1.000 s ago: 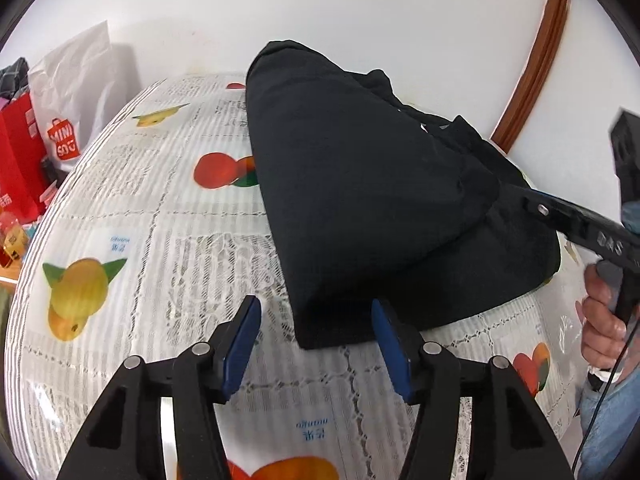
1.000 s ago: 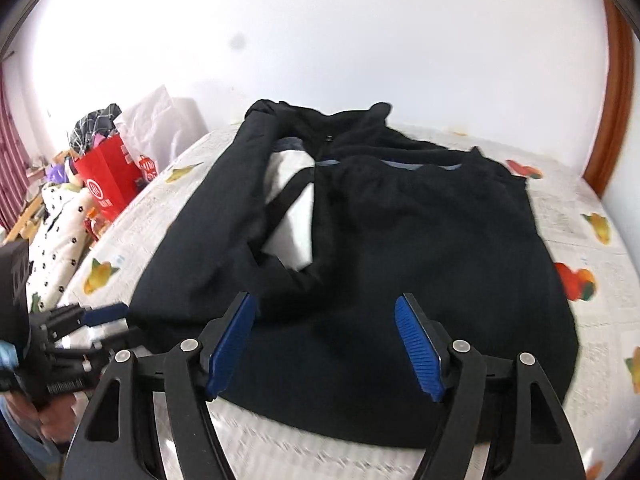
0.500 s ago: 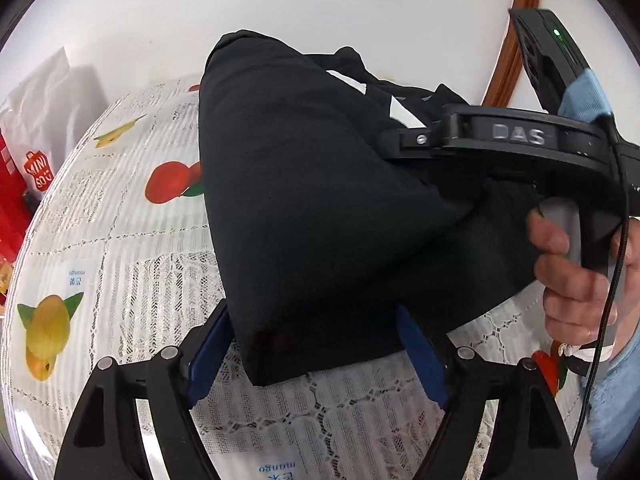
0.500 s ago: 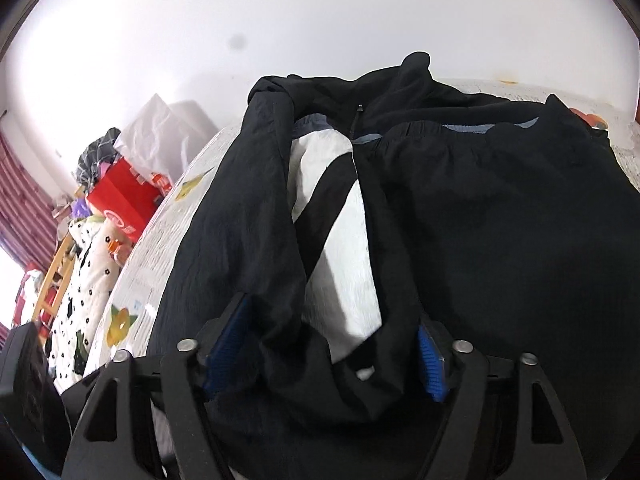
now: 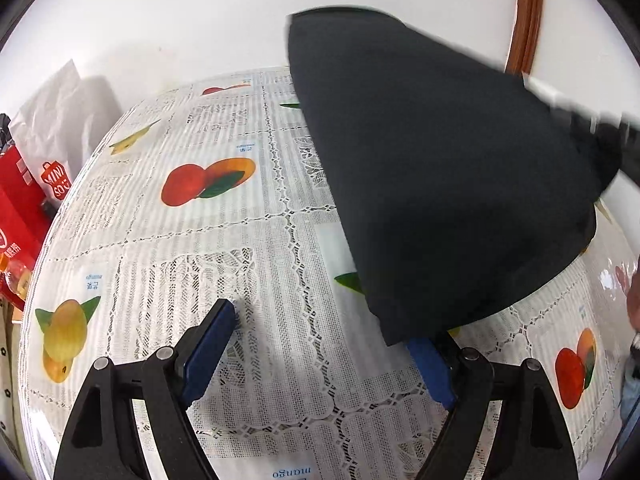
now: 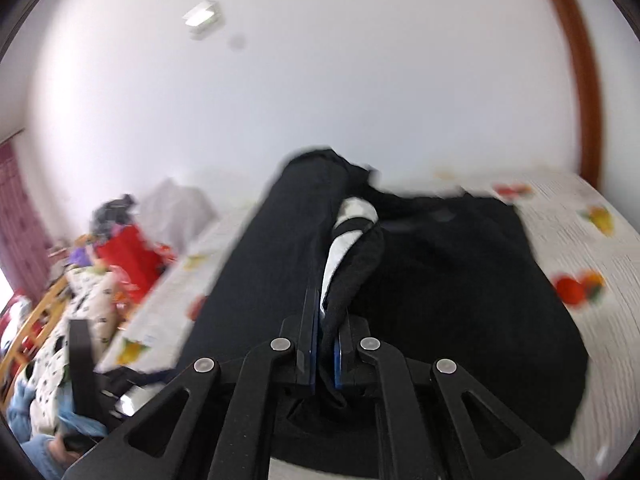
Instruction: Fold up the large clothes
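The right gripper (image 6: 325, 354) has its fingers pressed together on a bunched fold of the black garment (image 6: 440, 300), pinching the cloth where a white inner panel (image 6: 348, 232) shows just ahead of the pads. From that pinch the garment runs away along the gripper's own line toward the far wall, its long axis roughly in line with the fingers, with the broad body spread to the right on the worktop (image 6: 580, 248).

The left gripper (image 5: 320, 352) stands spread wide and holds nothing: its left finger (image 5: 210, 346) rests over bare lace-patterned cloth, and the garment's (image 5: 432, 184) near corner overlaps the tip of the right finger (image 5: 430, 364) without being clamped. The garment lies ahead and to the right of these fingers, lifted in a tent toward the right side.

The right hand is therefore the one in control, and any fold probably turns on carrying its pinched edge across. A red bag (image 5: 24, 200) and a white bag (image 5: 68, 120) sit at the worktop's left edge, well apart.
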Motion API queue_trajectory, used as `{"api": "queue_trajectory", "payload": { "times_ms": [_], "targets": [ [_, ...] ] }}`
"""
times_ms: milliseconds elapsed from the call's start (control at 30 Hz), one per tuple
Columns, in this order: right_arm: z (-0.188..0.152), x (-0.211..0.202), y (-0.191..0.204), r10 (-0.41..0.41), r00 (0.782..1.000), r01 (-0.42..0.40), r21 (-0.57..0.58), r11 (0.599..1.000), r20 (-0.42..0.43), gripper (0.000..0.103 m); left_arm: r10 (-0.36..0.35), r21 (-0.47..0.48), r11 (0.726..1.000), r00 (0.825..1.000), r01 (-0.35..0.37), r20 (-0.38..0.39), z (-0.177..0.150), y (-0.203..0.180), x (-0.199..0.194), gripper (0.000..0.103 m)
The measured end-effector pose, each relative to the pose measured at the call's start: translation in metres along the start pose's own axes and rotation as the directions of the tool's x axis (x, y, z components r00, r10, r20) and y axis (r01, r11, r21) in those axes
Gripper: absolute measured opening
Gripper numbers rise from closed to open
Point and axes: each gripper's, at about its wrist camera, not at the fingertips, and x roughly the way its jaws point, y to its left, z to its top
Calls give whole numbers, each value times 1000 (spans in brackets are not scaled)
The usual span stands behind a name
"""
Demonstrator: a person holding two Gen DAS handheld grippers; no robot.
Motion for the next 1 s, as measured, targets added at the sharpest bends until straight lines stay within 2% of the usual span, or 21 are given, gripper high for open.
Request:
{"api": "queue_trajectory", "payload": {
  "times_ms": [67,133,167,267,333,400,567,600,667,733,833,933,1000],
  "targets": [
    [-12,12,-12,-79,993,81,13,997,-88,6,3,0,1000,1000,-3,-1,1,0,1,84],
    [-25,24,-19,-106,982,111,22,994,-157,7,0,-1,1000,1000,0,-3,1,1,0,83],
    [-28,25,-19,-111,979,116,19,993,-169,7,-17,-9,1000,1000,17,-5,1,2,-2,80],
    [-27,19,-16,-128,980,129,-5,992,-154,17,-91,-33,995,996,91,10,1,6,-8,80],
    [-23,20,-18,-109,982,112,11,994,-156,41,-107,-25,994,994,108,18,5,2,-11,80],
    [-21,24,-23,-82,984,88,30,996,-157,56,-98,7,995,995,98,26,10,-12,-11,80],
    [-17,40,-30,-60,980,71,52,996,-188,57,-95,30,995,995,95,-8,19,-37,6,80],
    [-17,44,-30,-59,980,71,54,996,-191,57,-82,33,996,996,83,-21,19,-42,10,80],
    [-14,48,-30,-71,978,82,51,995,-194,46,-38,47,998,999,39,-19,19,-47,16,83],
    [-11,49,-24,-79,979,85,22,996,-190,14,-9,50,999,1000,10,-25,20,-50,19,84],
    [0,40,-19,-56,985,54,-15,998,-162,6,1,36,999,999,0,-36,22,-52,20,84],
    [13,6,-32,20,998,-18,37,999,-56,5,8,30,1000,999,-7,-32,23,-52,22,84],
    [15,-20,-46,32,999,-33,79,996,17,5,10,24,1000,999,-9,-32,24,-52,24,84]
  ]
}}
